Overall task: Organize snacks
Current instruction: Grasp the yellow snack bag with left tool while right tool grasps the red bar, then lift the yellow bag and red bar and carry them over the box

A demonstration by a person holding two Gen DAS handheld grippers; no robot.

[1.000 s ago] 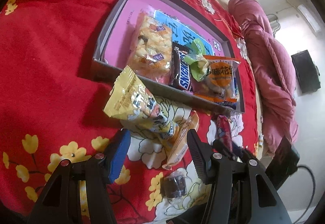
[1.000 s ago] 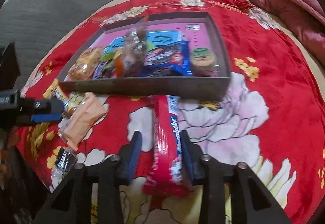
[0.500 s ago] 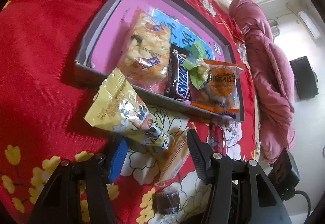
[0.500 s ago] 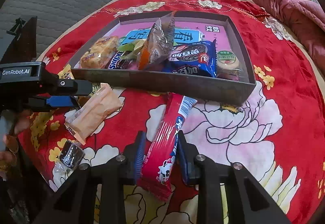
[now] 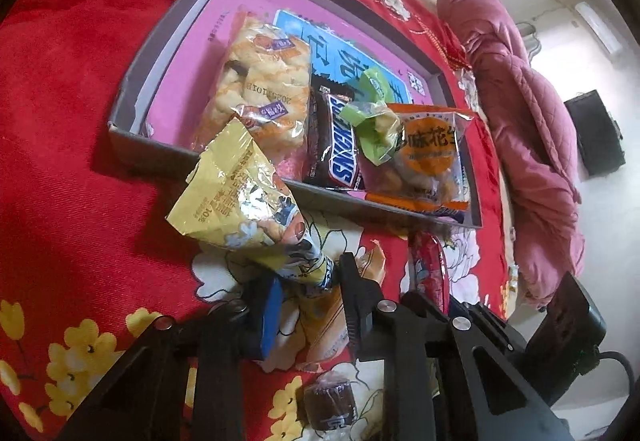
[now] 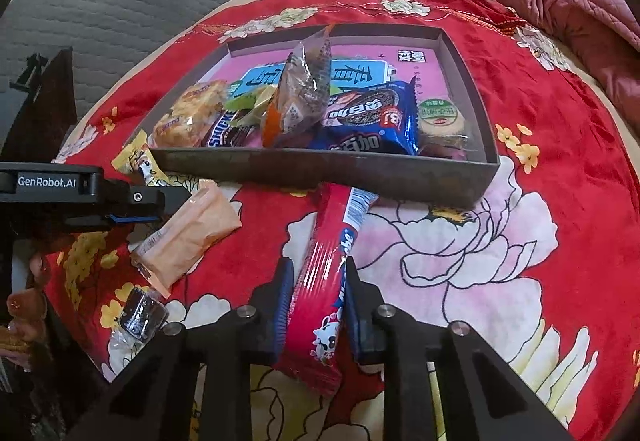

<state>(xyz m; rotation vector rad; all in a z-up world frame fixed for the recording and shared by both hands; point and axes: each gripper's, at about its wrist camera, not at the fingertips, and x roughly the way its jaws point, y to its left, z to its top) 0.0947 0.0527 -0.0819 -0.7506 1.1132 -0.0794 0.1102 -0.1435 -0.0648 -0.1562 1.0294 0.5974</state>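
Bed with red floral blanket; a shallow grey box with pink printed floor sits on it.

Left gripper: jaws closing around the lower end of a yellow snack bag. The bag's twisted tail sits between the blue pad and the black finger; the pads look to be touching it, and the bag stands tilted up and away, its top edge overlapping the box's near wall. Under it on the blanket lies a peach packet. A small dark wrapped candy lies nearer the camera.

Right gripper: pressed together on a long red stick pack, pinching it near its lower third. The pack's far end, white and blue, reaches to the box's front wall.

In the box, left to right in the right wrist view: pale cracker bag, Snickers bar, green wrapped piece, clear orange-edged bag standing up, blue cookie pack, round green-lidded cup.

Left gripper body is visible at the left edge of the right wrist view, above the peach packet.
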